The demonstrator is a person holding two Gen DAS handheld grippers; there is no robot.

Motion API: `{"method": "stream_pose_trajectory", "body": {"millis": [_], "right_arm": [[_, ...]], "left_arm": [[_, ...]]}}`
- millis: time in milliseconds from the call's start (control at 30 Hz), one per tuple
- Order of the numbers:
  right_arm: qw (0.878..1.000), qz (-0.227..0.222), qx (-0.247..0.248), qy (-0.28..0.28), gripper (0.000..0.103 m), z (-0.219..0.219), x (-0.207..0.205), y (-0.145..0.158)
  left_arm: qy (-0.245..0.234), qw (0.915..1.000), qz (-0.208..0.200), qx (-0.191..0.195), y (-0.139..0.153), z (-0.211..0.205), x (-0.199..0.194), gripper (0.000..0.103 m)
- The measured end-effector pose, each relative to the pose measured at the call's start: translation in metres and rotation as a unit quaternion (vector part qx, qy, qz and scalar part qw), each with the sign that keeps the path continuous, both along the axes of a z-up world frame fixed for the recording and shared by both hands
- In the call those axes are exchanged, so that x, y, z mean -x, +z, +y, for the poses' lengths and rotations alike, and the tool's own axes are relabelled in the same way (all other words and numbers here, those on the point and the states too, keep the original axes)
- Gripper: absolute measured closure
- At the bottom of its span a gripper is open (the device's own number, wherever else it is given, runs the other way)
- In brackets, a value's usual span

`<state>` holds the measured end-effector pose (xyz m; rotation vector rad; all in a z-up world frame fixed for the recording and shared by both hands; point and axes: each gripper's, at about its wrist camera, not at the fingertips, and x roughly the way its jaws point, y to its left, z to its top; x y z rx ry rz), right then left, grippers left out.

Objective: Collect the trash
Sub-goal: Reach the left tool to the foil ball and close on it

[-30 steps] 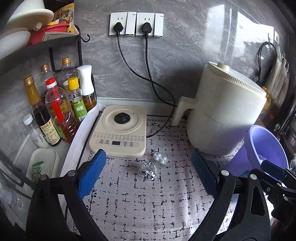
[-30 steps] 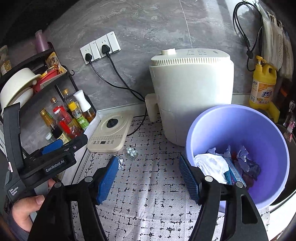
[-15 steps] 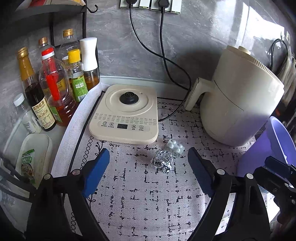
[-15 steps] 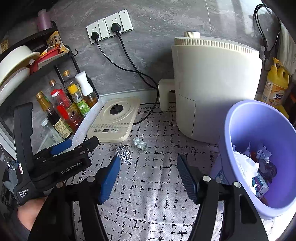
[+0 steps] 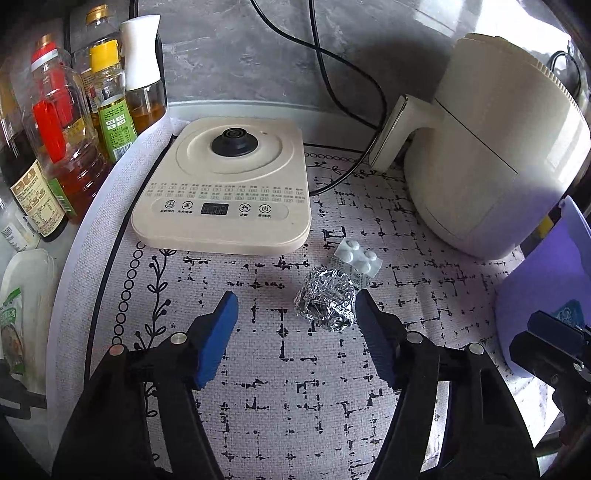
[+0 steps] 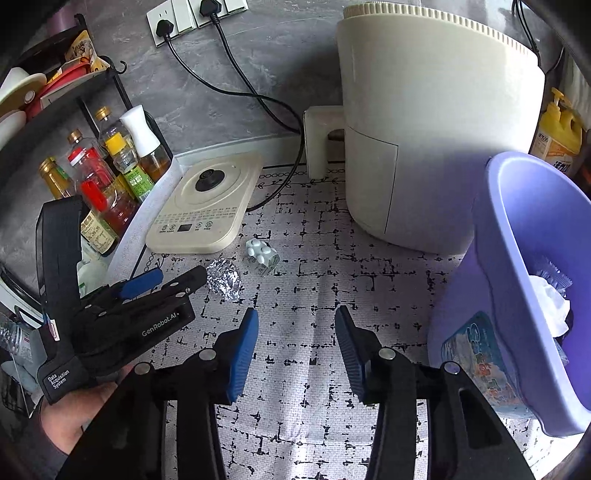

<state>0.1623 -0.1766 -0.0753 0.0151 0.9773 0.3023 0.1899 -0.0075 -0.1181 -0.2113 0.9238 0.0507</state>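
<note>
A crumpled foil ball [image 5: 325,297] lies on the patterned mat, with a white pill blister pack [image 5: 356,259] touching its far side. My left gripper [image 5: 295,302] is open, low over the mat, and the foil sits between its blue pads, close to the right one. In the right wrist view the foil [image 6: 223,278] and blister pack [image 6: 263,254] lie just beyond the left gripper's tips. My right gripper [image 6: 295,319] is open and empty above the mat. A purple trash bin [image 6: 535,236] holding wrappers and tissue stands at the right.
A cream kettle base [image 5: 225,192] sits just behind the trash. A white air fryer [image 5: 491,147] stands at the back right with cords running to wall sockets [image 6: 192,16]. Oil and sauce bottles [image 5: 70,122] crowd the left under a rack. A yellow detergent bottle [image 6: 557,136] stands behind the bin.
My left gripper has moved forward and down until the foil ball lies between its pads. My right gripper has shifted left and lower, and the bin has slid toward the view's right edge.
</note>
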Motion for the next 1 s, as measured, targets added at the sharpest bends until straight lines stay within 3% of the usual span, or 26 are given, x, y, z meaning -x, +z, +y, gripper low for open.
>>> {"method": "stream_pose_trajectory", "body": {"millis": [400,500,700,1000], "right_arm": [[1.0,0.015,0.016,-0.008,0.06,-0.005,-0.011,-0.016],[1.0,0.018,0.018,-0.006,0.06,-0.005,-0.014,-0.018],[1.0,0.022,0.014,0.008,0.06,0.001,-0.024,-0.024],[0.998,0.022,0.002,0.056,0.06,0.033,-0.041,-0.031]], "left_arm": [[-0.011,0.9995,0.027,-0.01,-0.031,-0.015,-0.027,0.042],[-0.013,0.9992,0.036,-0.008,-0.036,-0.019,-0.032,0.061],[0.014,0.9995,0.008,-0.026,-0.017,-0.006,-0.025,0.062],[0.072,0.9956,0.003,-0.059,-0.008,0.033,-0.018,0.062]]}}
